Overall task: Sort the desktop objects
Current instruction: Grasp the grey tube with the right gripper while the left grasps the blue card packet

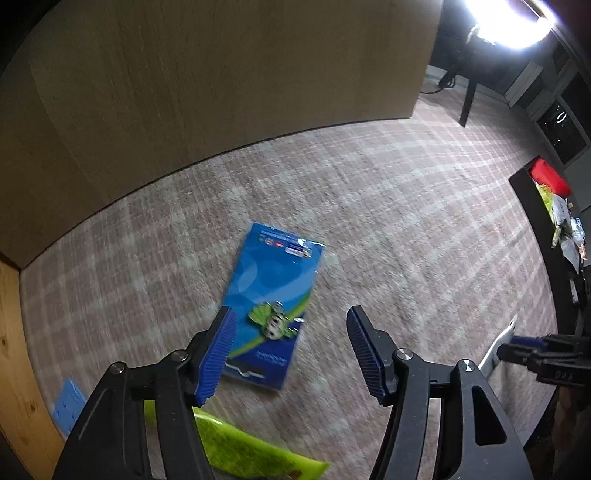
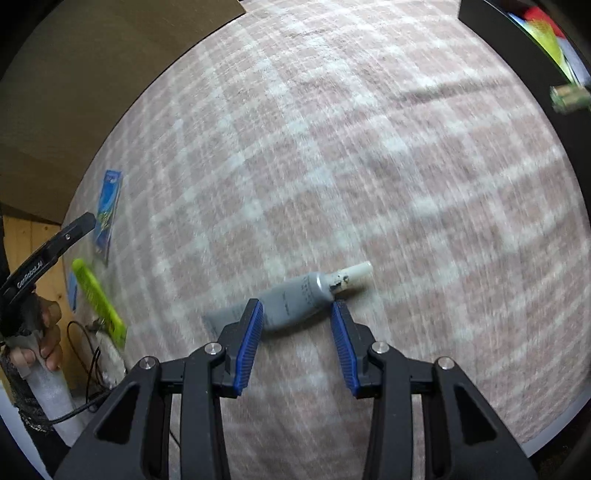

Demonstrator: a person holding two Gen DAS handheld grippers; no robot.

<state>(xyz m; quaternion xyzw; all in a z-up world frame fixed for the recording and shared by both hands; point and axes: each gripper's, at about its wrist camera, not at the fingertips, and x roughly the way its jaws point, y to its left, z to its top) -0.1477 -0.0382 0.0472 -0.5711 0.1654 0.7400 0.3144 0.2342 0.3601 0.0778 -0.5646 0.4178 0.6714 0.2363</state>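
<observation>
Right wrist view: right gripper (image 2: 297, 308) open, straddling the grey soft squeeze tube (image 2: 291, 301) on the checked tabletop (image 2: 332, 147), white nozzle toward 2 o'clock. Light, pliable, probably slippery; grasp mid-body. Left gripper (image 1: 290, 321) open above the flat blue card packet (image 1: 275, 295).

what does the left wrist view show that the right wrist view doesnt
Only the left wrist view: a bright lamp at top right and the open left claw over the blue packet.

Only the right wrist view: the cap end of the grey tube, the open right claw straddling the tube, and a hand gripping the other tool's handle.

Both: the blue packet, the lime green packet, the checked cloth and the black bin of sorted items.
</observation>
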